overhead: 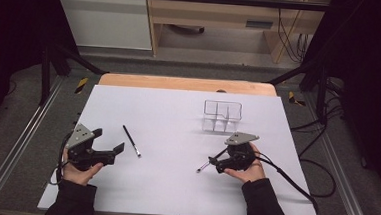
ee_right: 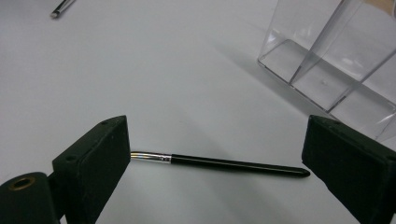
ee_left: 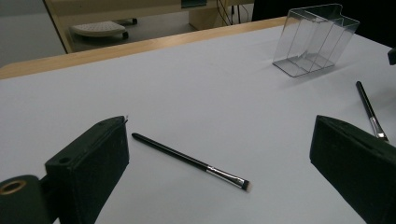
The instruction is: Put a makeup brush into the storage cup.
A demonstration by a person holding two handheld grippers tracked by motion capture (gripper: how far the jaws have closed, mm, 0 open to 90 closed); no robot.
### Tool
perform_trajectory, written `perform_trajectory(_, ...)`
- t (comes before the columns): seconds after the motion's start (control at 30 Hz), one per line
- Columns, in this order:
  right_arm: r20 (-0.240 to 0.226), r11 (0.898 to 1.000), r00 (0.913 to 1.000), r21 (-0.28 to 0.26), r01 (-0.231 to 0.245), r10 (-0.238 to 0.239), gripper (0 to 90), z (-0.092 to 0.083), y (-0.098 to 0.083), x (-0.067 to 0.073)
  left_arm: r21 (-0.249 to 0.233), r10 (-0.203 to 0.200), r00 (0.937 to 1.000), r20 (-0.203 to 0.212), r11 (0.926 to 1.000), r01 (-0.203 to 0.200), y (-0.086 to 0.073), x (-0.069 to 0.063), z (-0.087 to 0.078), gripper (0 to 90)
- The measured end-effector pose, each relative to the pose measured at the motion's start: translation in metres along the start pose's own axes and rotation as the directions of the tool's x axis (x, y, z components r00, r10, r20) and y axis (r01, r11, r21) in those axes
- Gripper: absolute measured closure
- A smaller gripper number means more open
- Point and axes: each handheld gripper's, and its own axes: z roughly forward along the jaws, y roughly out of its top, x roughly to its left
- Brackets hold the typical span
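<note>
Two thin black makeup brushes lie on the white table sheet (overhead: 173, 186). One brush (overhead: 132, 140) (ee_left: 189, 161) rests just ahead of my left gripper (overhead: 109, 139) (ee_left: 219, 135), which is open and holds nothing. The other brush (overhead: 209, 162) (ee_right: 224, 163) lies flat between the wide-apart jaws of my right gripper (overhead: 219, 159) (ee_right: 215, 135), its metal ferrule by the left jaw; neither jaw presses on it. A clear plastic divided container (overhead: 222, 117) (ee_left: 315, 39) (ee_right: 336, 60) stands just beyond the right gripper.
The wooden table edge (overhead: 187, 84) runs along the far side of the sheet. Black frame posts and cables stand on the floor to both sides. Bare sheet lies between the two grippers and along the front.
</note>
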Motion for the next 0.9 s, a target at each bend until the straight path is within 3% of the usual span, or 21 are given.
perform_trajectory(0.37,-0.008,0.999,0.9998,0.026,0.019,-0.019,9.9,0.008,-0.002,0.0,0.012,0.007,1.0,0.001,0.9999,-0.007,-0.001,-0.001,0.002,3.7)
perform_trajectory(0.9,-0.071,0.992,0.9944,0.09,0.084,-0.078,11.2,0.029,-0.008,0.001,0.018,0.011,0.9999,0.002,0.9998,-0.011,-0.002,-0.002,0.003,3.7)
